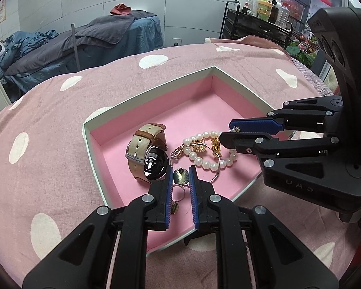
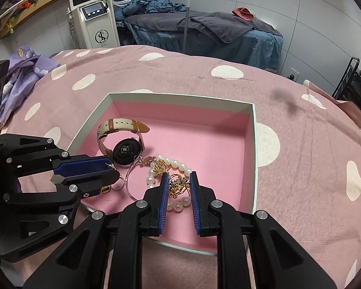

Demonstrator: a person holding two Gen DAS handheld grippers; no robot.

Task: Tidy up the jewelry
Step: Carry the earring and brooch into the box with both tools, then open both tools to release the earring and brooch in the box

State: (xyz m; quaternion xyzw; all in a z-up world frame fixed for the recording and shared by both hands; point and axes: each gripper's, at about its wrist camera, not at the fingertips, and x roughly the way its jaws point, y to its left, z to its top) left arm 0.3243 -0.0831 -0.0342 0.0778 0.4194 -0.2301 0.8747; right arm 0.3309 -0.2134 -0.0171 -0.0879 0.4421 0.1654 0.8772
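Observation:
A white box with a pink lining (image 1: 214,68) (image 2: 254,130) sits on the polka-dot cover. In it lie a watch with a beige strap (image 1: 148,153) (image 2: 122,144), a pearl bracelet (image 1: 208,161) (image 2: 178,163), a thin bangle (image 2: 130,180) and rings (image 1: 178,197). My left gripper (image 1: 181,175) (image 2: 110,168) is shut on a gold ring with a flat green-gold top (image 1: 181,176) just above the box floor. My right gripper (image 2: 178,183) (image 1: 228,130) is shut on a small gold crystal ornament (image 2: 179,184) (image 1: 235,129) above the pearls.
The pink polka-dot cover (image 1: 48,132) (image 2: 300,144) spreads around the box. A purple cloth (image 2: 24,72) lies at its far left. Behind are a massage bed (image 2: 204,29), a white machine (image 2: 96,19) and a trolley with bottles (image 1: 260,7).

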